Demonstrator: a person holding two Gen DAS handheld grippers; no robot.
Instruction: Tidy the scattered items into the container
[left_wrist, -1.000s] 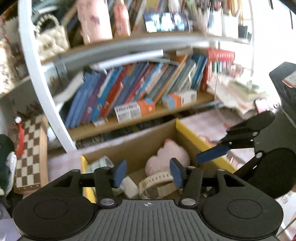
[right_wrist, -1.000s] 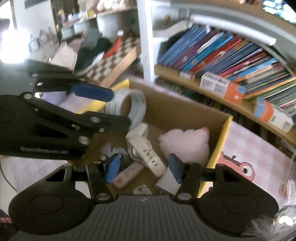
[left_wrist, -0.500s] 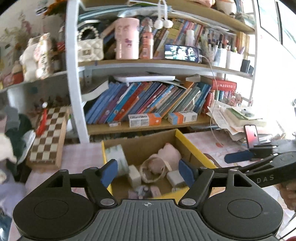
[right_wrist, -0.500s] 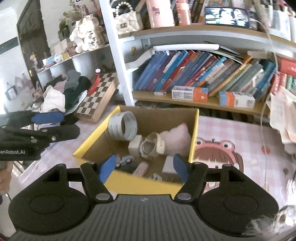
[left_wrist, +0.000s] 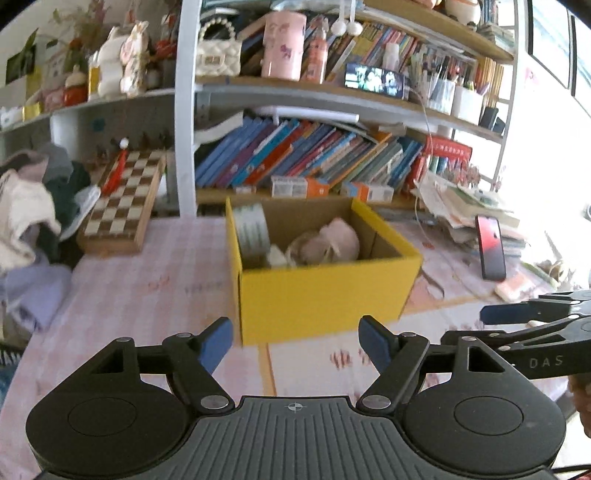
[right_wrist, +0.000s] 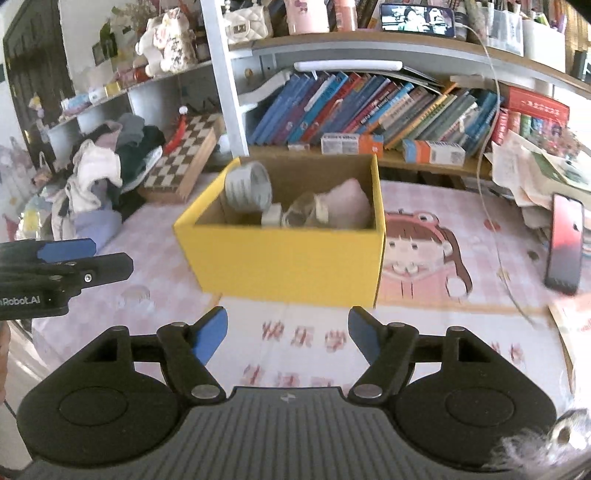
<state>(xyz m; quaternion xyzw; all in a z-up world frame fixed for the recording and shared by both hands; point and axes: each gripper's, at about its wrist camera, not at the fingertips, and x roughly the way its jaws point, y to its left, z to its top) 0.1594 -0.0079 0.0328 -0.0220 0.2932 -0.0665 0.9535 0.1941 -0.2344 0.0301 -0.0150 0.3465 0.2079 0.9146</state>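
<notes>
A yellow cardboard box stands on the pink tablecloth and also shows in the right wrist view. Inside it lie a grey tape roll, a pink plush toy and a beige strap. My left gripper is open and empty, in front of the box and apart from it. My right gripper is open and empty, also in front of the box. The right gripper shows at the right edge of the left wrist view; the left gripper shows at the left edge of the right wrist view.
A bookshelf stands behind the box. A chessboard and a pile of clothes lie to the left. A phone and a stack of papers lie to the right.
Both grippers have pulled back and away from the box; a second ago they were over its inside, now they are in front of it. Both stay open.
</notes>
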